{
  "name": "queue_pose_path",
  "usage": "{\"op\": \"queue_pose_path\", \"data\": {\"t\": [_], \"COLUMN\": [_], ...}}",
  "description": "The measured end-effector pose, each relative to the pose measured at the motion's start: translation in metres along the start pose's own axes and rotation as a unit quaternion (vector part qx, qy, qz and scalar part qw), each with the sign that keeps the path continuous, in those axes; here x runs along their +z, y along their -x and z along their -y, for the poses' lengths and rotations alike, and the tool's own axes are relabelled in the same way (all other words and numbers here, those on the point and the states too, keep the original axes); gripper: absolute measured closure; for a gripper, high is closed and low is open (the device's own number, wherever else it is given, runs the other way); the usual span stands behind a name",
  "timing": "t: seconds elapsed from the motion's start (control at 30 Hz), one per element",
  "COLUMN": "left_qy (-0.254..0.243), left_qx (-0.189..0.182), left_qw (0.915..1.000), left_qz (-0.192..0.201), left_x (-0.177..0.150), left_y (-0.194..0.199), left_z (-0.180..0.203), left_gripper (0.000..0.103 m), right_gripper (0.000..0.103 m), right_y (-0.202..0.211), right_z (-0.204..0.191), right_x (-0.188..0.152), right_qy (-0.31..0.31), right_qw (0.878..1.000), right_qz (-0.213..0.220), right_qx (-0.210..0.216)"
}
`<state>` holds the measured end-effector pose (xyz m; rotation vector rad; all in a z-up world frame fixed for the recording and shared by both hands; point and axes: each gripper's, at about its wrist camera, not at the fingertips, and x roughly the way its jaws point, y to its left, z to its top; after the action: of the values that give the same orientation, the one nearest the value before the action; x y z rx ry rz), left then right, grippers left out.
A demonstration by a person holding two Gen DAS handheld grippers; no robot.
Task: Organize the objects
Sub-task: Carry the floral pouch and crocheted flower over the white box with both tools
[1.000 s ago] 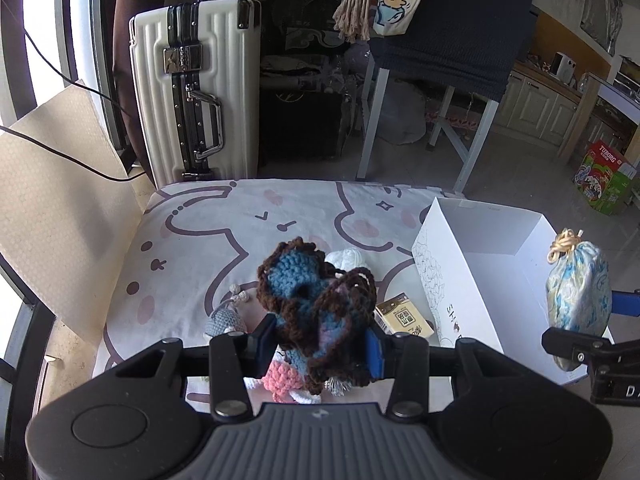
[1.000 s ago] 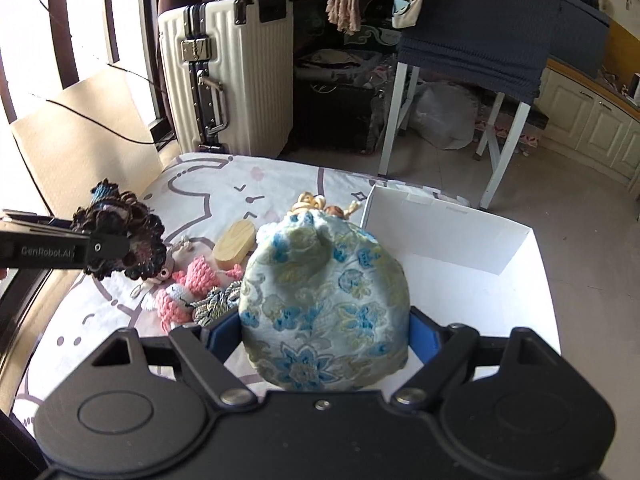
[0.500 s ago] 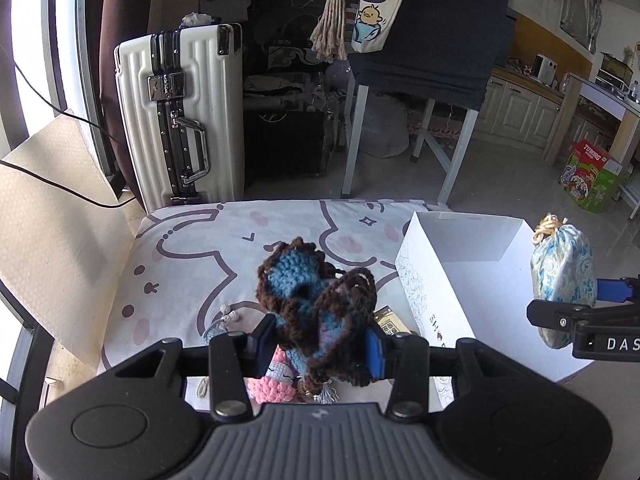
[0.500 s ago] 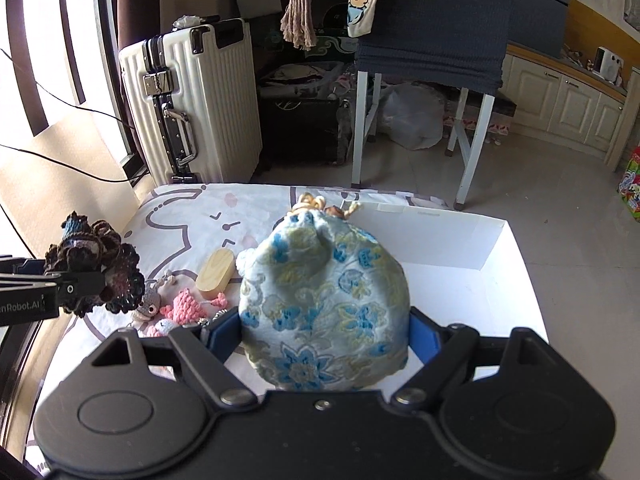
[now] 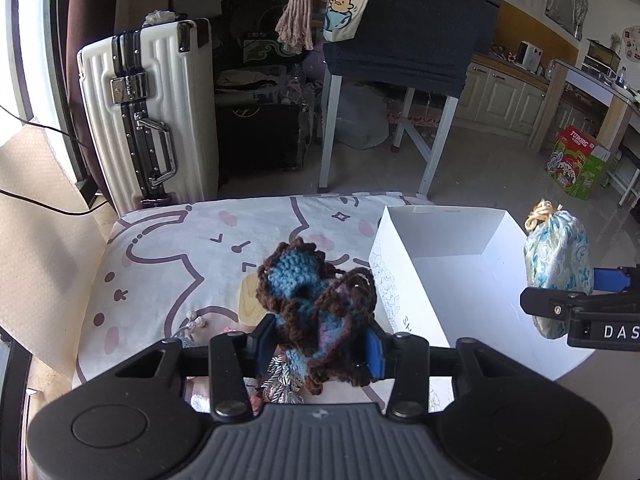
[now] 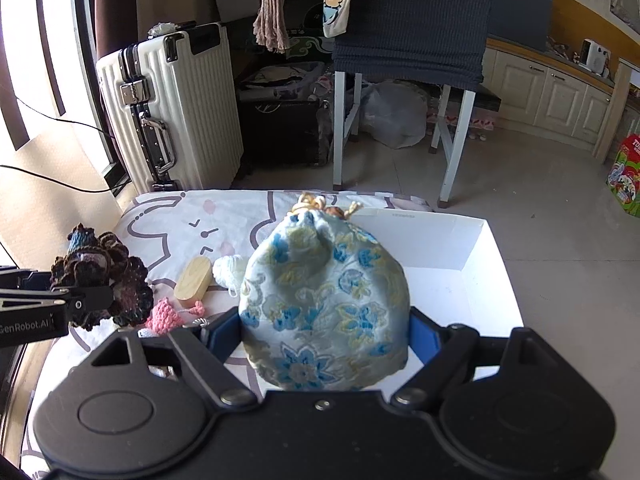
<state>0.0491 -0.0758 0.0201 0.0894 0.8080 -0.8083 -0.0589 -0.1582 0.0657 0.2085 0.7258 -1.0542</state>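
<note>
Crocheted piece [image 5: 316, 308], blue and brown, clamped in the left hand-held gripper [image 5: 320, 344] above the cushion [image 5: 168, 248]; floral pouch [image 6: 324, 304] gripped by the right hand-held gripper [image 6: 324, 336] over the white box [image 5: 440, 236]. Loose yarn loops may snag on release. Wooden block [image 6: 193, 282] and pink knit [image 6: 162, 316] lie below, clear of the box.

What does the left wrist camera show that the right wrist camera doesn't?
Only the left wrist view: the left tool head-on, shut on the brown and blue crochet piece.
Only the right wrist view: the right tool head-on, shut on the floral pouch, plus the pink crochet toy and white yarn ball.
Both: the white box, wooden block, patterned cloth and suitcase.
</note>
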Motion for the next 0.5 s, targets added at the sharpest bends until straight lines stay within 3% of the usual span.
{"op": "queue_pose_path", "data": {"t": [0.5], "left_qy": [-0.049], "left_qx": [-0.06], "left_qw": [0.9961], "left_qz": [-0.043], "left_x": [0.007], "left_y": [-0.038], "left_z": [0.062], "left_gripper": [0.057], "right_gripper": [0.018], "right_y": [-0.01], "right_z": [0.054], "right_x": [-0.001], "right_qy": [-0.023], "right_qw": [0.998], "right_qz": [-0.032], "right_qx": [-0.043]}}
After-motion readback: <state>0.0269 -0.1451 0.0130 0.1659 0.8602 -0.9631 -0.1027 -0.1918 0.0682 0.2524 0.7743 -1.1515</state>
